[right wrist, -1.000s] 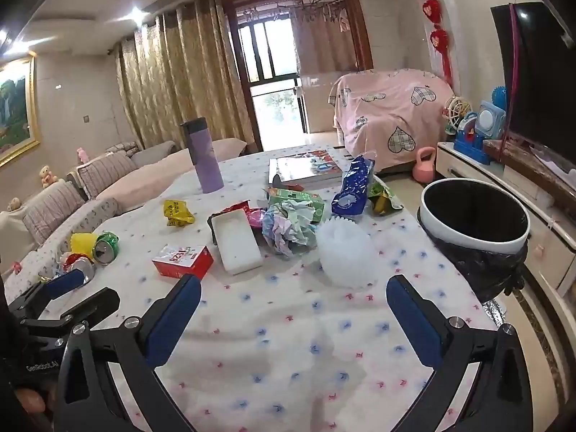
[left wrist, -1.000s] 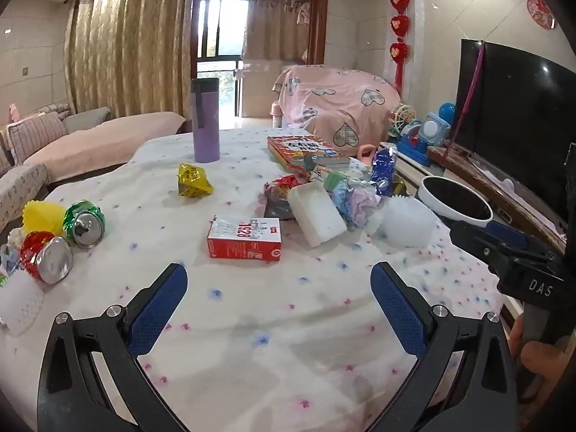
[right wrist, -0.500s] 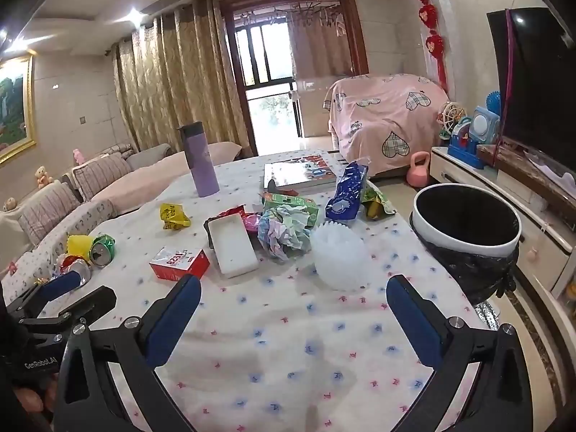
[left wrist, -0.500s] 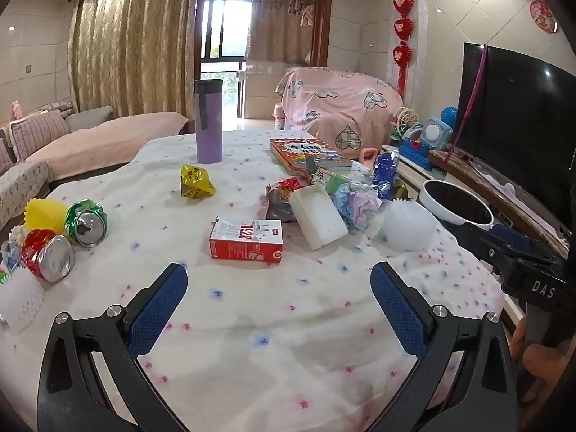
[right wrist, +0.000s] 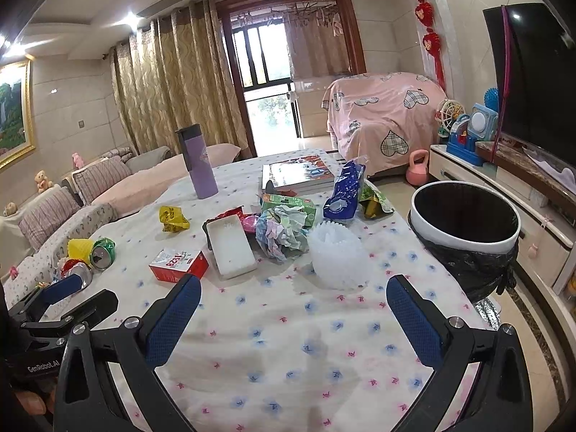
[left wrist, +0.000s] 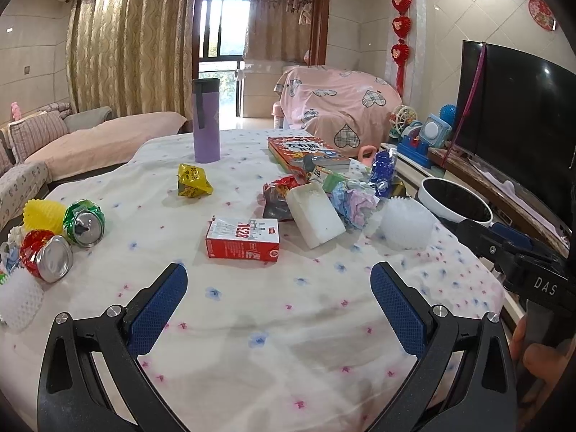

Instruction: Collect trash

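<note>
The white foam net [right wrist: 340, 257] sits just ahead of the right hand-held gripper [right wrist: 293, 309], beside the bin [right wrist: 464, 241]; both hand-held grippers, left [left wrist: 279, 297] too, are wide open, holding nothing.

A home living room.
Marked by a sofa [right wrist: 108, 194] with striped cushions, gold curtains [right wrist: 172, 82] beside a balcony door [right wrist: 273, 97], a framed painting [right wrist: 12, 115], a TV [right wrist: 540, 82] on a low cabinet with toys [right wrist: 468, 136], red knot ornaments [left wrist: 400, 21] on the wall, and a counter [right wrist: 295, 342] under a floral cloth.
</note>
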The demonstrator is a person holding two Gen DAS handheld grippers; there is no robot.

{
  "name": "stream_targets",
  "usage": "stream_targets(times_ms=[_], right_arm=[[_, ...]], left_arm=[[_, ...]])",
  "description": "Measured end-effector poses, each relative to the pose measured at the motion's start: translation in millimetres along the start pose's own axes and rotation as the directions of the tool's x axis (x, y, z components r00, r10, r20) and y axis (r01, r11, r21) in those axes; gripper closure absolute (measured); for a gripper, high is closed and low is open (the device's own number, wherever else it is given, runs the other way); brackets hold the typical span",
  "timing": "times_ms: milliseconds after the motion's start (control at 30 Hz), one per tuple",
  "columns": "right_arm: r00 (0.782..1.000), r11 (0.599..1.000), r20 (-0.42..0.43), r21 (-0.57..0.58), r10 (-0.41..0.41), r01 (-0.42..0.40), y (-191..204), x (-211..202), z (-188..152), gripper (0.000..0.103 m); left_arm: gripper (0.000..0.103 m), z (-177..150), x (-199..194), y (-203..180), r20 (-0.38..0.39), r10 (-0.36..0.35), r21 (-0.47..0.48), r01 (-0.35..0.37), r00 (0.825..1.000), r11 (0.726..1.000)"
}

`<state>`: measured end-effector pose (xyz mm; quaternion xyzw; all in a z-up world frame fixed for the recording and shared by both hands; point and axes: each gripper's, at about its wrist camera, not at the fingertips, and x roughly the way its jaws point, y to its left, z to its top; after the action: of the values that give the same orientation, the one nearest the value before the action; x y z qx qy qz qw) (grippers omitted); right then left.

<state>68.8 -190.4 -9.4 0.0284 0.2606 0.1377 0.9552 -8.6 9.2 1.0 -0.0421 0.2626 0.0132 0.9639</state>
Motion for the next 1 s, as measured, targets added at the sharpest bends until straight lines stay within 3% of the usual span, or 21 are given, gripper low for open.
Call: stream_targets(times_ms=[1000], right_arm=[[1.000, 1.000, -0.010, 0.023, 0.000, 0.000, -6.1, 0.8, -0.3, 0.000]], left_arm=[[0.000, -1.3, 1.7, -3.8, -0.014, -0.006, 0.002, 0.006, 1.000, 1.000]])
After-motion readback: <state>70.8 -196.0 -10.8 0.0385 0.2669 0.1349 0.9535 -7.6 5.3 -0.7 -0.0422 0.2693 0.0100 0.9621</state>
